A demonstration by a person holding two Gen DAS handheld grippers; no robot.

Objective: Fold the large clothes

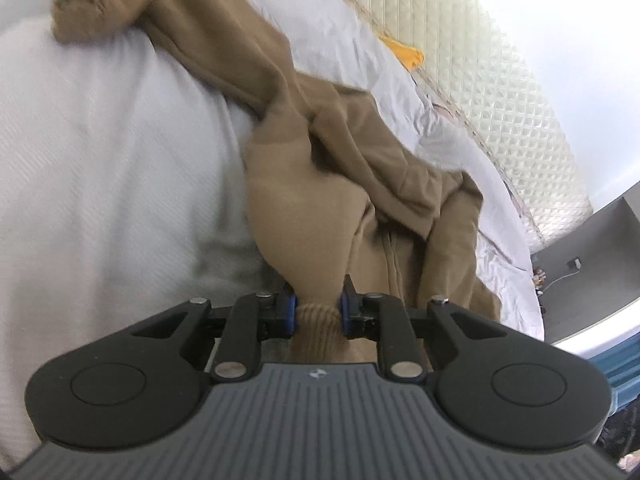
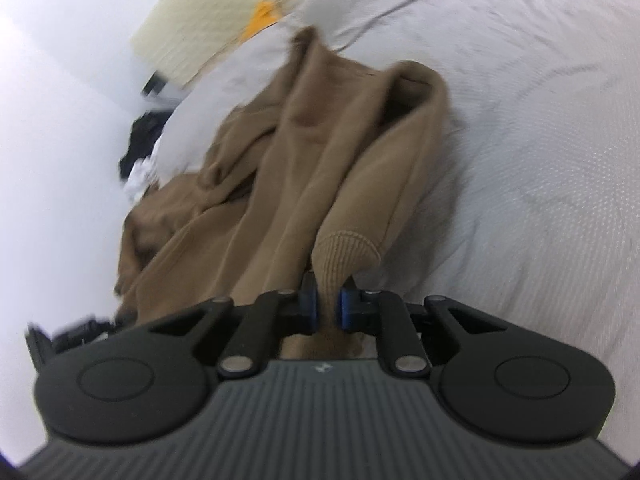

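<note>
While both claws grip the garment, folding proper has not begun. The tan sweatshirt (image 1: pixel 320 152) lies crumpled and twisted on the white bed (image 1: pixel 100 200), running from the lower centre of the left wrist view up to a sleeve end at the upper left. The left claw (image 1: pixel 317 316) is clenched on a ribbed cuff or hem, the blue pads pressing the knit from both sides. In the right wrist view the right claw (image 2: pixel 328 310) is likewise clamped on a ribbed band of the same sweatshirt (image 2: pixel 304 168), the body bunched across the frame's centre.

Judgement: this is the pick-up and spreading stage; flattening, sleeve folds and the final fold all remain.

Materials: the sweatshirt is soft, thick, matte fleece with ribbed edging, heaped in deep folds. The bedcover is finely textured and creased. A quilted cream headboard (image 1: pixel 500 92) stands at the upper right, with an orange item (image 1: pixel 406 53) beside it.
</note>
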